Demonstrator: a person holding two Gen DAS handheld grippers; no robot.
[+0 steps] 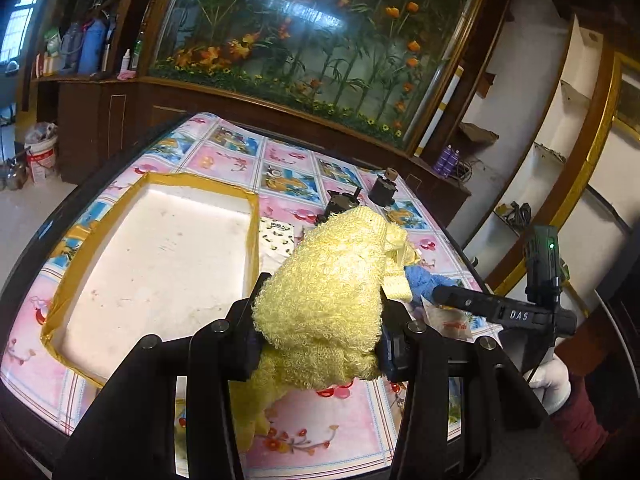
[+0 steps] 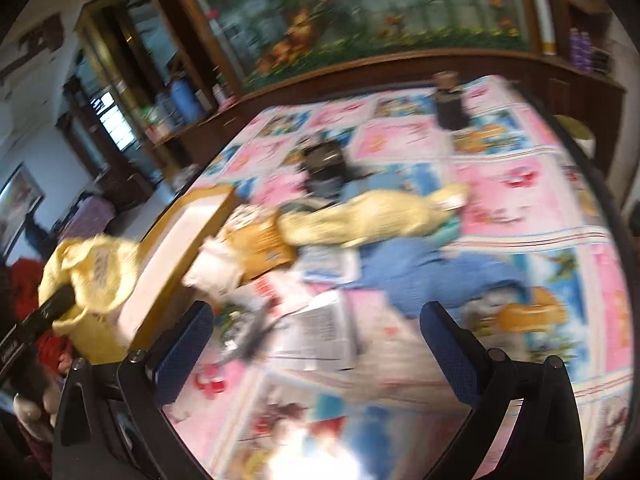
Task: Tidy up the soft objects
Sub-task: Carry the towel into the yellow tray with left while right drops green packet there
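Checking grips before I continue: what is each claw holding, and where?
Left claw pinches the yellow towel around its bunched middle. Right claw holds nothing.

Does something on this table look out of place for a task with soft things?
Yes. Two dark hard objects, which look like small motors, stand at the table's far edge, behind the soft blue cloth. The white tray holds nothing, and the left tool grips a yellow towel.
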